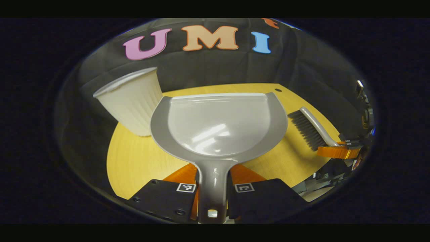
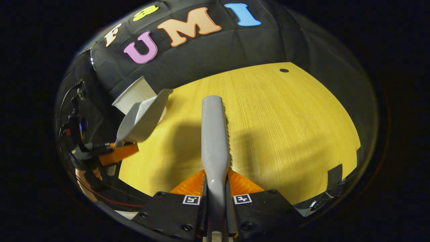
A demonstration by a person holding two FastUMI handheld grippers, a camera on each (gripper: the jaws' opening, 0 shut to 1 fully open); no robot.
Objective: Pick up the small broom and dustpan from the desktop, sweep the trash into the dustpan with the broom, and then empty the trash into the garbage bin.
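The grey plastic dustpan with a pale translucent scoop (image 1: 218, 126) is held by its handle, which is clamped between both fingers of the left gripper (image 1: 213, 188). In the left gripper view the pan is raised above the yellow wooden desktop (image 1: 141, 161), its mouth directed away from the camera, and no trash is visible inside it. The white ribbed plastic garbage bin (image 1: 132, 101) stands at the far left edge of the desktop, just behind the pan's left shoulder.

The small broom with a grey handle and dark bristles (image 2: 215, 134) is gripped at its handle between both fingers of the right gripper (image 2: 216, 198). It is held over the desktop, well apart from the dustpan. No trash can be made out on the desktop.

The step in hand is judged to be emptying into the bin, or its completion; which of the two cannot be told. If emptying is intended, the pan's front lip should be brought over the bin's rim before the pan is tilted, and the tilt should be made gradually. The broom should be kept clear to the right throughout.
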